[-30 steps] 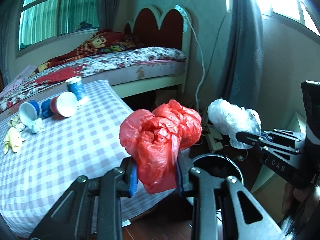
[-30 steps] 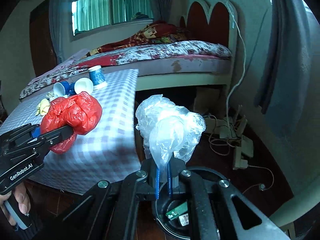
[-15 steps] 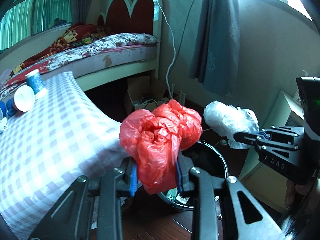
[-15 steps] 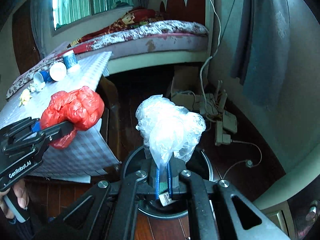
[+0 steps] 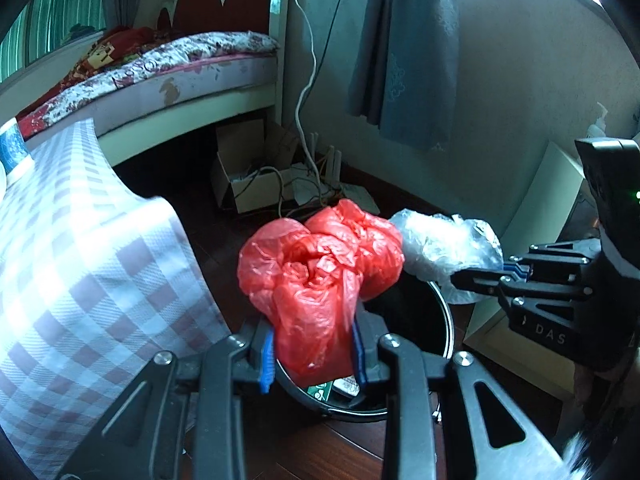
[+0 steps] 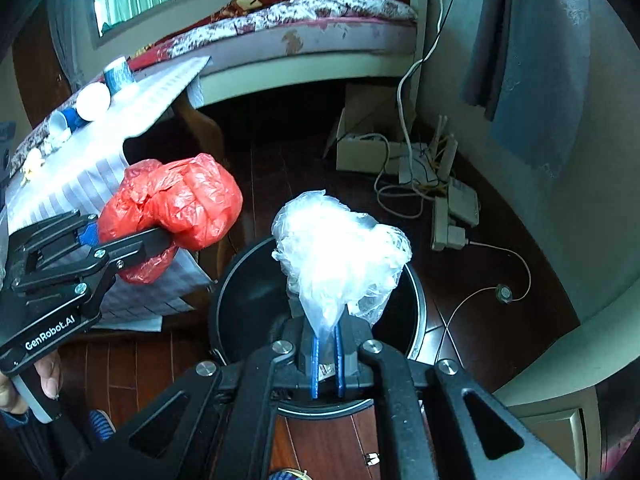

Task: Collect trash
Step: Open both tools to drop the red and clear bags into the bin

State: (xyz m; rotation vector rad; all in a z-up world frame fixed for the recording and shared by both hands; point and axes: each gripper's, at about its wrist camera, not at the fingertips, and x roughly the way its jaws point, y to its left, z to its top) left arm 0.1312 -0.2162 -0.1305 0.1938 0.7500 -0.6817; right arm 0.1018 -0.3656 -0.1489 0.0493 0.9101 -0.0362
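My left gripper is shut on a crumpled red plastic bag and holds it above the near rim of a round black trash bin on the floor. My right gripper is shut on a crumpled clear plastic bag and holds it right over the bin. The red bag shows at the left of the right wrist view, the clear bag at the right of the left wrist view. Some trash lies in the bin's bottom.
A table with a checked cloth stands left of the bin, with paper cups on it. A bed is behind. A cardboard box, power strips and cables lie on the wooden floor. A white cabinet stands right.
Both grippers have swung away from the table and moved down toward the bin, each still holding its bag. The bin now lies directly below them.
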